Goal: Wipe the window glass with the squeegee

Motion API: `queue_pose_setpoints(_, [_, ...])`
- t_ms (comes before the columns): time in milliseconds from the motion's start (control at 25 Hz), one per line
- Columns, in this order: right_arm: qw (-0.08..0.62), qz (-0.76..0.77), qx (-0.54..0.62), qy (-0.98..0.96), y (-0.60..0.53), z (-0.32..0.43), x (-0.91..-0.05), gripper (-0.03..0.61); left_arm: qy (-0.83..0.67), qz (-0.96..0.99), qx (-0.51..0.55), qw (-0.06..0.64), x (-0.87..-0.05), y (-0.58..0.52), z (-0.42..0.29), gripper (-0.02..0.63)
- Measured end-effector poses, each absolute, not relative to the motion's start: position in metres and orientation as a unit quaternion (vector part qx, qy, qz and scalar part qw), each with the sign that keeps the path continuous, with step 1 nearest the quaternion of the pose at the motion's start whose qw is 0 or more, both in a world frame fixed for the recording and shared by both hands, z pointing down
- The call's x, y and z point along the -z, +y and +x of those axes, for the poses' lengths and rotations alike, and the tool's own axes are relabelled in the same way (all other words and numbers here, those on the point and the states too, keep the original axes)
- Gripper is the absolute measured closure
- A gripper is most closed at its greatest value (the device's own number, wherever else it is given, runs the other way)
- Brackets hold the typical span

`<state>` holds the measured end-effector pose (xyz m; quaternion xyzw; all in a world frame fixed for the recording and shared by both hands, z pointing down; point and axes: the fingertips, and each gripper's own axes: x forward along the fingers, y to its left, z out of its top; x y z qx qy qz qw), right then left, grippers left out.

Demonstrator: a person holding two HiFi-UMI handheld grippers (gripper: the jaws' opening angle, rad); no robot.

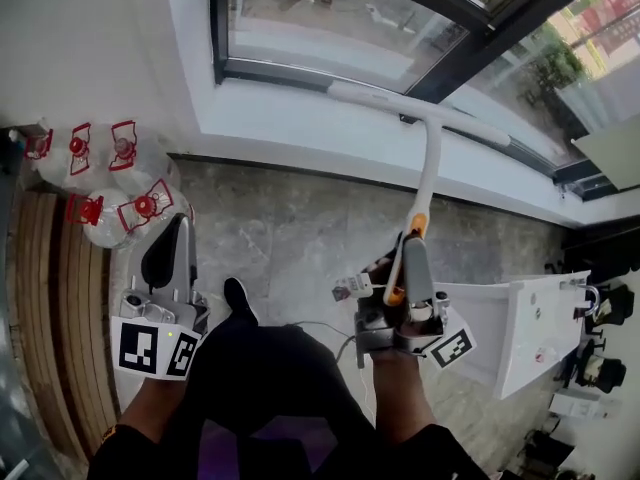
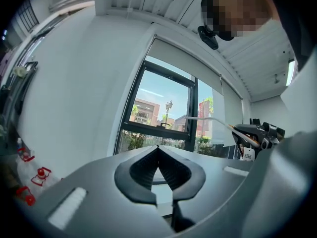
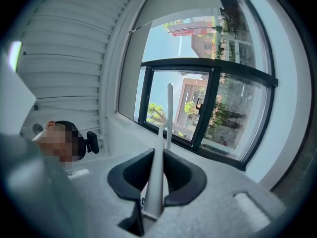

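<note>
The long white squeegee [image 1: 431,163] with the orange band on its handle is locked in the right gripper [image 1: 413,258], whose two dark jaws are pressed on the handle from either side, and we see that plainly in the right gripper view, where the pale shaft [image 3: 157,182] runs straight up out of the gripper [image 3: 157,155]. Ahead of that gripper the shaft climbs to the T-shaped blade bar, which lies across the white windowsill [image 1: 300,118] just below the dark frame of the window glass [image 1: 330,13]. We cannot tell whether the blade touches the pane. In the right gripper view the glass [image 3: 168,98] fills the space beyond the blade, with buildings and trees outside. Over on the other side, the left gripper [image 1: 178,238] hangs low above the grey stone floor [image 1: 300,228], well apart from the squeegee, its jaws brought together at the tips on nothing [image 2: 159,150]. Beyond it and further left stands a cluster of clear plastic water jugs with red caps [image 1: 110,183]. Off to the right of the right gripper sits a white table [image 1: 540,328].
</note>
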<state>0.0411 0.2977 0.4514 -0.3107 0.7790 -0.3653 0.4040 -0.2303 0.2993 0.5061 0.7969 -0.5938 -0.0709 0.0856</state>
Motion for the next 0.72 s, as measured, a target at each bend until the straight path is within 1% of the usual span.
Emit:
queue_pose_setpoints(360, [0.389,-0.297,0.359,0.794,0.265,-0.019,-0.435,0.537,-0.598,0.795,0.081,0.062,-0.490,0.264,-0.282,0.603])
queue_pose_setpoints(720, [0.382,-0.272,0.366,0.804,0.208,-0.037,-0.434,0.537,-0.618,0.780,0.076,0.059,-0.492,0.229,-0.298,0.603])
